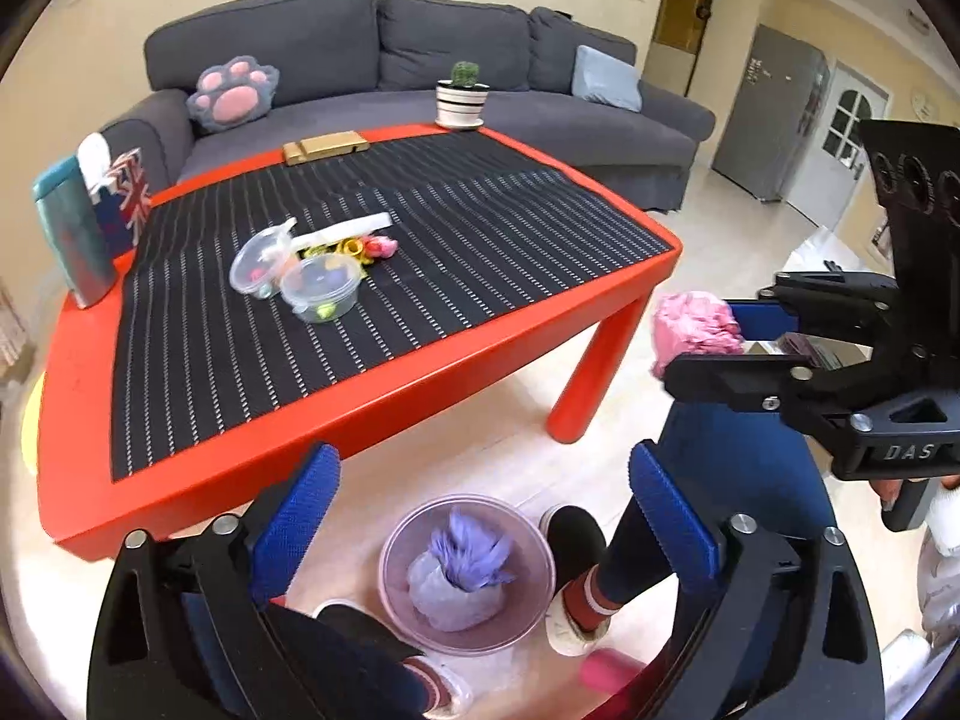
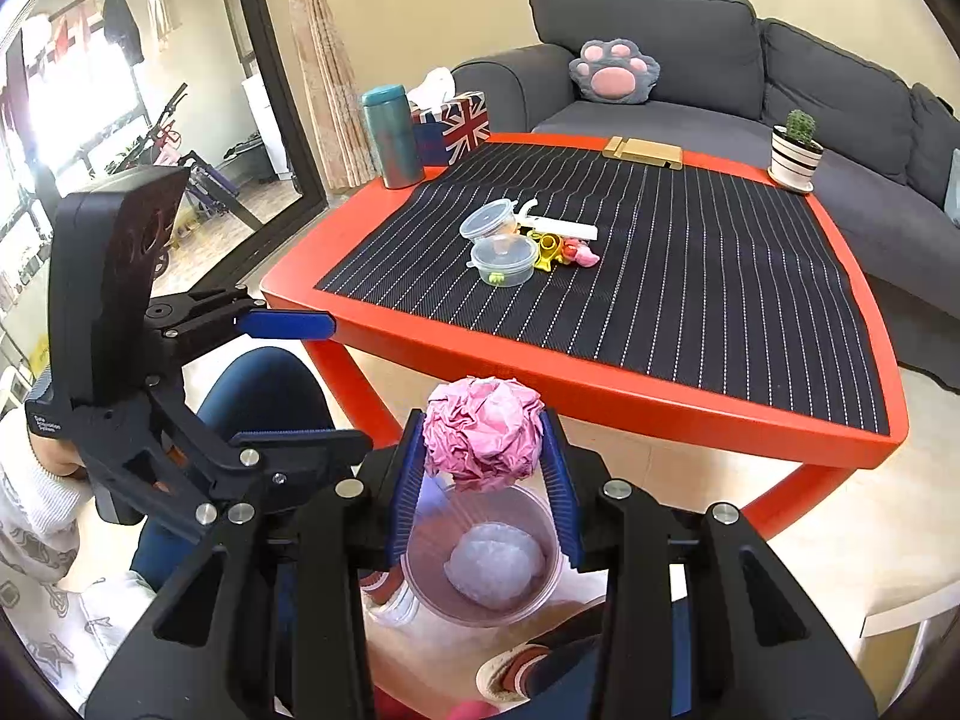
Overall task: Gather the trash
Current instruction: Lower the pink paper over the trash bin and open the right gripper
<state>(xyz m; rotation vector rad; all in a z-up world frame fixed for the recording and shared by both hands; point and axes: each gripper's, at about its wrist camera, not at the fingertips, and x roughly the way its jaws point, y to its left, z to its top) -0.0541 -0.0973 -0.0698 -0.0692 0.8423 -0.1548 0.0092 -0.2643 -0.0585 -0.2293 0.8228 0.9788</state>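
Note:
My right gripper (image 2: pixel 485 450) is shut on a crumpled pink paper ball (image 2: pixel 483 441) and holds it above a small translucent trash bin (image 2: pixel 543 516) on the floor; from the left wrist view the ball (image 1: pixel 696 327) shows at the right. The bin (image 1: pixel 396 540) holds a crumpled purple-white wad (image 1: pixel 462 570). My left gripper (image 1: pixel 480 510) is open and empty above the bin; it also shows in the right wrist view (image 2: pixel 288 372). More trash lies mid-table: two clear plastic cups (image 1: pixel 300 276), a white strip (image 1: pixel 342 231) and small colourful wrappers (image 1: pixel 366 247).
The red table (image 1: pixel 360 414) with a striped black mat stands ahead. On it are a teal flask (image 2: pixel 390 138), a flag tissue box (image 2: pixel 453 126), a gold box (image 2: pixel 645 153) and a potted cactus (image 2: pixel 795 150). A grey sofa (image 1: pixel 360 60) is behind. The person's legs and feet (image 1: pixel 576 576) flank the bin.

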